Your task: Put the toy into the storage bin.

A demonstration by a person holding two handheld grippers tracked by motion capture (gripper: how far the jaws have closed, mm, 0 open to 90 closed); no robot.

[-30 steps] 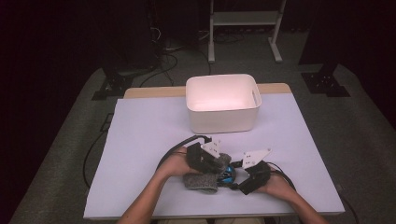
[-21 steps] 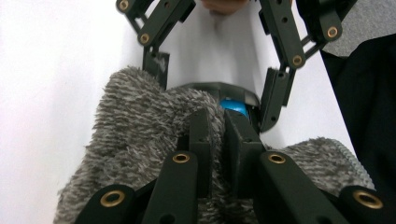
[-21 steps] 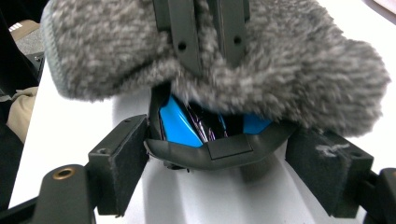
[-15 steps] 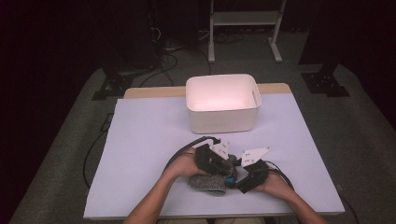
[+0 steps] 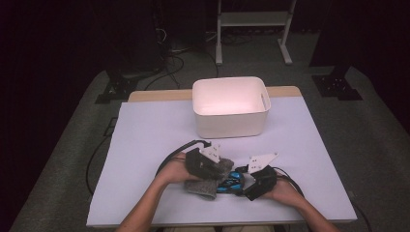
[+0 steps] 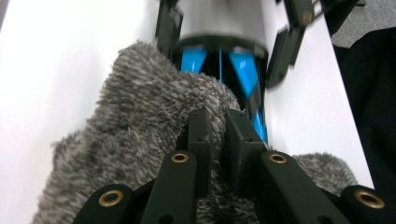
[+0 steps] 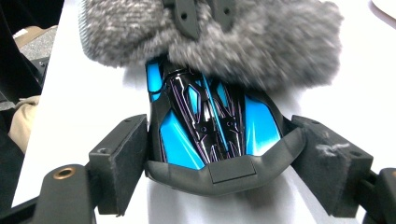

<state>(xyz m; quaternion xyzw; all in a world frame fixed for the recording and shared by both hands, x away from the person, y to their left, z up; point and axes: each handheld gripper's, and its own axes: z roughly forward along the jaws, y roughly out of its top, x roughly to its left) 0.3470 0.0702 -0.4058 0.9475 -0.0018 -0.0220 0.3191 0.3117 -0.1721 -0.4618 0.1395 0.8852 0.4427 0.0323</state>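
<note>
Left hand-held gripper (image 5: 217, 170) shifted right; white bin (image 5: 230, 107) holds nothing visible.

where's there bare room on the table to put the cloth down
The mat is bare left of the white bin, between the bin and both grippers, and right of the bin. It is crowded near the front edge, where the grey cloth and blue toy car sit.
</note>
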